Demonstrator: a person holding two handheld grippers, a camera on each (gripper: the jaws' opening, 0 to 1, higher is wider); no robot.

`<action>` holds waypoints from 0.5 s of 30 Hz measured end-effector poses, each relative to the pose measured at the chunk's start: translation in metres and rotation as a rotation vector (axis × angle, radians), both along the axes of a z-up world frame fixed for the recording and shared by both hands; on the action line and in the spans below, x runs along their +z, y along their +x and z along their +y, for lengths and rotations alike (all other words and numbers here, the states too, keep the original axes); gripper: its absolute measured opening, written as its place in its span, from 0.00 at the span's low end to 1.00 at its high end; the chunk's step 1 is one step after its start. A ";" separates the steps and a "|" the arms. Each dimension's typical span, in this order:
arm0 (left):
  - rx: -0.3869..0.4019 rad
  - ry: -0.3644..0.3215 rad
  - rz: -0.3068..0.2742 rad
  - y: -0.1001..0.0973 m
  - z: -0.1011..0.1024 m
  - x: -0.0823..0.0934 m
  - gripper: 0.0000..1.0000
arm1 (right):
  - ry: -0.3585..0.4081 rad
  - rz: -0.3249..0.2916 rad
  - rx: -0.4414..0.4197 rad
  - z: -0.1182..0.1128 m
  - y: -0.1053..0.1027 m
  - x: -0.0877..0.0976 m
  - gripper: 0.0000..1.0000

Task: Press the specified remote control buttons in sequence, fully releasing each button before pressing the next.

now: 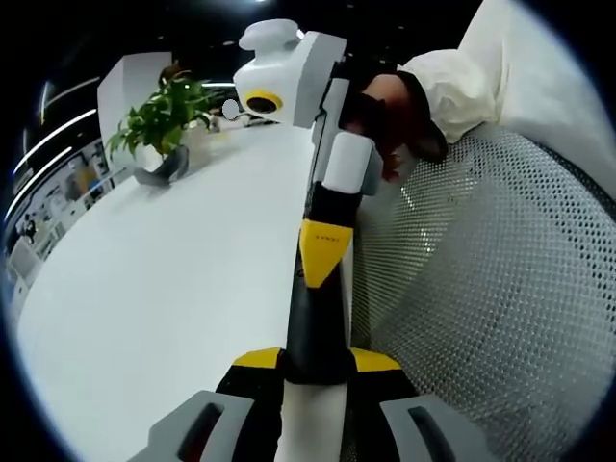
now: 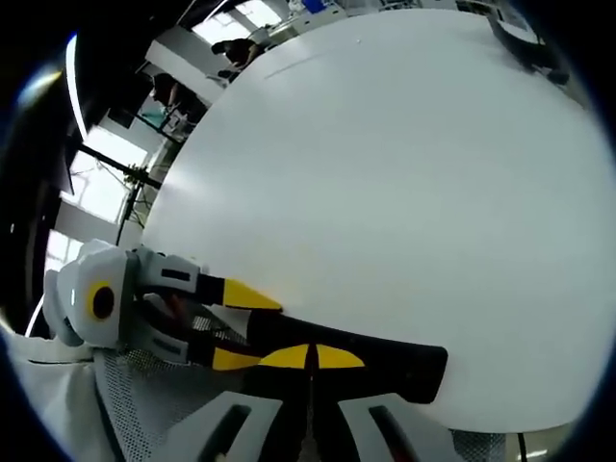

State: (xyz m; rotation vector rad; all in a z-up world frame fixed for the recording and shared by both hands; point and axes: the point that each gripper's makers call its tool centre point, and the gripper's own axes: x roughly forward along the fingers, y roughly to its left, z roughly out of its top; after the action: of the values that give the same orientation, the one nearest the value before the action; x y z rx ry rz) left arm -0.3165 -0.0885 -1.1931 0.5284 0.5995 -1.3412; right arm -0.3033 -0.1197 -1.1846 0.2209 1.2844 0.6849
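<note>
A long black remote control (image 1: 314, 332) is held above the white table (image 1: 173, 289), and my left gripper (image 1: 315, 359) is shut on its near end, a yellow jaw tip on each side. My right gripper (image 1: 322, 255) comes down from above, jaws shut together, with its yellow tip resting on the remote's top face. In the right gripper view the remote (image 2: 385, 364) runs left to right over the table edge. There my right gripper (image 2: 313, 356) is shut with its tips on the remote, while the left gripper (image 2: 236, 327) clamps the remote's left end.
A potted green plant (image 1: 159, 125) stands at the table's far end. A white mesh chair back (image 1: 500, 298) sits close on the right, beside a person's white sleeve (image 1: 462, 77) and dark gloved hand (image 1: 385, 106). A dark object (image 2: 525, 43) lies at the far table edge.
</note>
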 end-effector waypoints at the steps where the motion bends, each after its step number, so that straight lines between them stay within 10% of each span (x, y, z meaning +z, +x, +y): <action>1: 0.000 0.000 0.000 0.000 0.000 0.000 0.25 | -0.002 -0.002 0.000 0.000 0.000 0.000 0.00; 15: 0.001 0.000 -0.001 0.000 0.000 0.000 0.25 | -0.007 -0.011 0.004 -0.001 0.001 0.000 0.00</action>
State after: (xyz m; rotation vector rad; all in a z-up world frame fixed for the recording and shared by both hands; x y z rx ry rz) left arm -0.3168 -0.0884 -1.1929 0.5285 0.5990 -1.3405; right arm -0.3025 -0.1206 -1.1845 0.2090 1.2766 0.6842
